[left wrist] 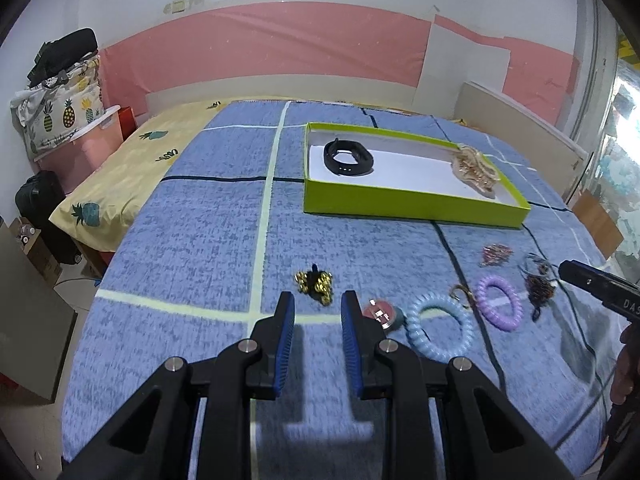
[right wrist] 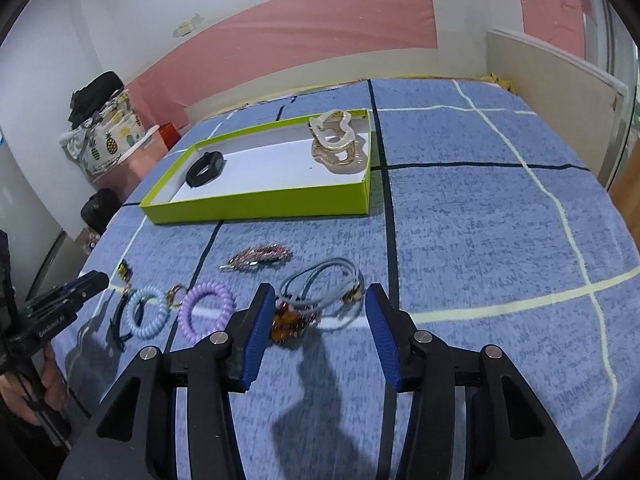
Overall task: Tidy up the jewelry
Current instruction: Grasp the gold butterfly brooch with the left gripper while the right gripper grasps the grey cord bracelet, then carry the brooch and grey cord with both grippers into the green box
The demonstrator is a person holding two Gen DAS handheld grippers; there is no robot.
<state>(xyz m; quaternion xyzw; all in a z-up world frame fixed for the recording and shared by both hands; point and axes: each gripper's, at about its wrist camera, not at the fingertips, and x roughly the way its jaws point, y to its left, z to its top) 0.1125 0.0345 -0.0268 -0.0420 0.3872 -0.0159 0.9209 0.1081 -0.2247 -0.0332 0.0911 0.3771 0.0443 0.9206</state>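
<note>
A green box (left wrist: 400, 202) (right wrist: 260, 206) lies on the blue bedspread, holding a black band (left wrist: 349, 157) (right wrist: 205, 169) and gold-and-cream hair claws (left wrist: 476, 169) (right wrist: 336, 140). My left gripper (left wrist: 318, 300) is open and empty, just short of a gold-and-black ornament (left wrist: 315, 282). To its right lie a pink round piece (left wrist: 382, 314), a light blue coil ring (left wrist: 438, 330) (right wrist: 148, 312) and a purple coil ring (left wrist: 500, 302) (right wrist: 206, 310). My right gripper (right wrist: 320, 292) is open, hovering over grey hair ties (right wrist: 320, 284) and an amber beaded piece (right wrist: 286, 326). A pink beaded clip (right wrist: 260, 258) (left wrist: 496, 254) lies beyond.
The bed's left part has a yellow pineapple sheet (left wrist: 132, 164). Bags and a pink bin (left wrist: 80, 120) stand at the far left by the wall. A beige board (right wrist: 560, 92) borders the bed on the right. A small gold ring (right wrist: 176, 292) lies between the coil rings.
</note>
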